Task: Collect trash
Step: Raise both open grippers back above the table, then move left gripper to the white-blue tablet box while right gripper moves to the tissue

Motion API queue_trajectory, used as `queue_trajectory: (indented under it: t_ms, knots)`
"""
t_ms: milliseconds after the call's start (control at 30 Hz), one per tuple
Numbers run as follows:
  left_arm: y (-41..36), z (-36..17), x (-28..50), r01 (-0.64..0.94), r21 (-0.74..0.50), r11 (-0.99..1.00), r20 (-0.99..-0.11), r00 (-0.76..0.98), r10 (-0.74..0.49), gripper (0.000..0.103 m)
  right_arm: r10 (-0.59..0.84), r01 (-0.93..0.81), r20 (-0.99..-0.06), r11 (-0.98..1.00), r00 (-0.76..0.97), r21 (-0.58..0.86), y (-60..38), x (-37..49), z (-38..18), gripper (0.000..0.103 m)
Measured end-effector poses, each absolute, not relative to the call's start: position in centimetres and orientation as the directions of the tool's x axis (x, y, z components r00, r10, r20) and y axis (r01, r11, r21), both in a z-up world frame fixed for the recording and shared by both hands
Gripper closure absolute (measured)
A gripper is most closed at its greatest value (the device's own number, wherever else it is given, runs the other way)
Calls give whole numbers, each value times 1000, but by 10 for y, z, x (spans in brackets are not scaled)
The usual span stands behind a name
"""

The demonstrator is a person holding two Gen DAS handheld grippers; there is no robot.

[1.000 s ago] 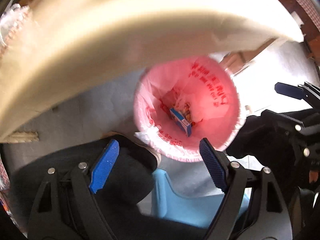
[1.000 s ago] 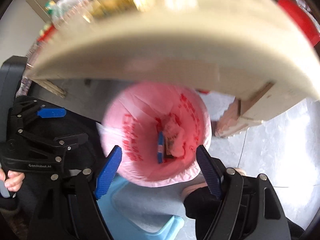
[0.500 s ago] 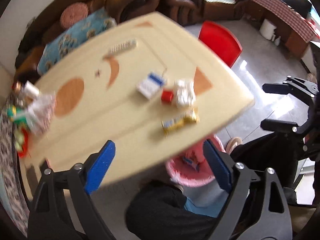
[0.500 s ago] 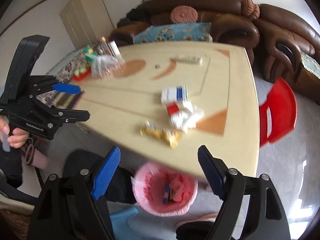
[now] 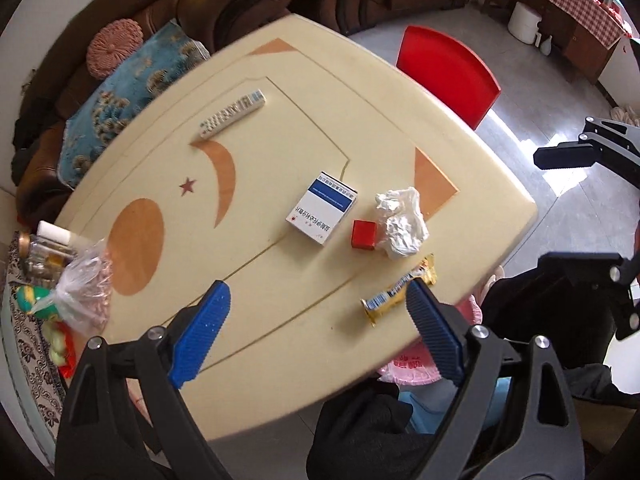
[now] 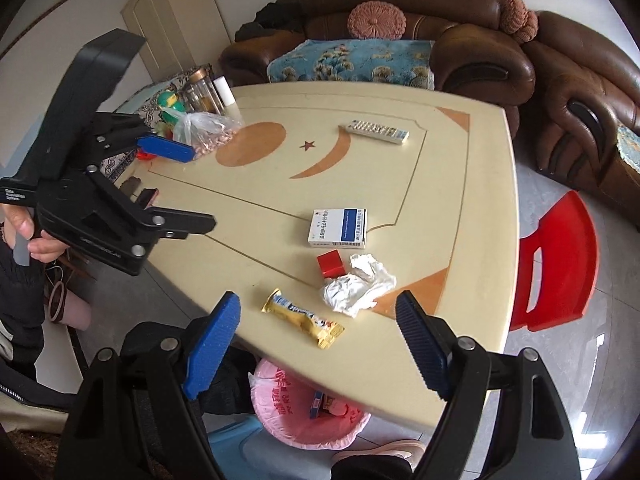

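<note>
Gripper open, table hiding bin

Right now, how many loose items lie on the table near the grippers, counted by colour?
White and blue: 1, the box
Red: 1, the cube
White: 1, the crumpled paper
Yellow: 1, the snack wrapper
Total: 4

On the cream table with orange inlays, a white remote control lies far back. A clear plastic bag and glass jars crowd the far left corner. A brown leather sofa stands beyond; a red plastic chair stands right.
</note>
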State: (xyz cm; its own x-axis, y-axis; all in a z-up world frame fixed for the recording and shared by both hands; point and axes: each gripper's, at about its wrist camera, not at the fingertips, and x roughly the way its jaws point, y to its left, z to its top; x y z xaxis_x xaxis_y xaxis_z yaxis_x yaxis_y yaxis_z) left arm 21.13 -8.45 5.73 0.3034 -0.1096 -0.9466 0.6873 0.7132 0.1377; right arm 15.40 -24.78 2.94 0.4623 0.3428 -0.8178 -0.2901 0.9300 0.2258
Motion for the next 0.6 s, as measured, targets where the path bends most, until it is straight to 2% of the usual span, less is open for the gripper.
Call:
queue_trajectory:
  t_ms: [367,600]
  knots:
    - [-100,-27,280,732,77,677,-984,167,-69,16,350,-277,-869,925,349,261,-252,203,-35,25]
    - [-112,-59,303,758,48,651,-991,119,-65,16,347,-263,-891,925,293,274,-255,221,-68,25]
